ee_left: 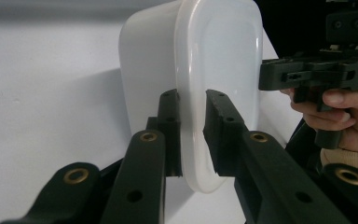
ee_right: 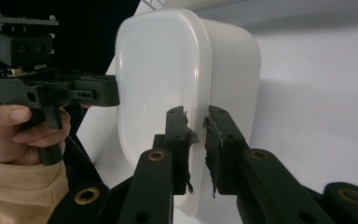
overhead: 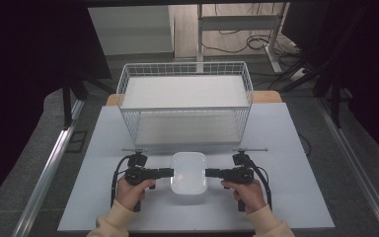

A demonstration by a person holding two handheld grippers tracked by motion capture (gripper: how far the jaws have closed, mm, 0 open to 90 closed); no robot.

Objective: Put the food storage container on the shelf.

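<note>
White lidded box (overhead: 189,177) on counter (overhead: 286,197), btwn both tongs. Left tongs (overhead: 168,172) clamped on its left rim; right tongs (overhead: 210,173) pinching right rim. Wire basket (overhead: 185,101) behind.

A pale grey surface (overhead: 286,197) carries a white wire basket (overhead: 185,101) at the back and a lidded white plastic container (overhead: 189,177) standing near its front edge.

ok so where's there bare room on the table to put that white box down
Bare patches: the white tabletop left of the left gripper, the stretch right of the right gripper, and the near strip between the forearms. The wire basket has bare shelves too. It is crowded at the centre, where both grippers clamp the rim of the white container.
</note>
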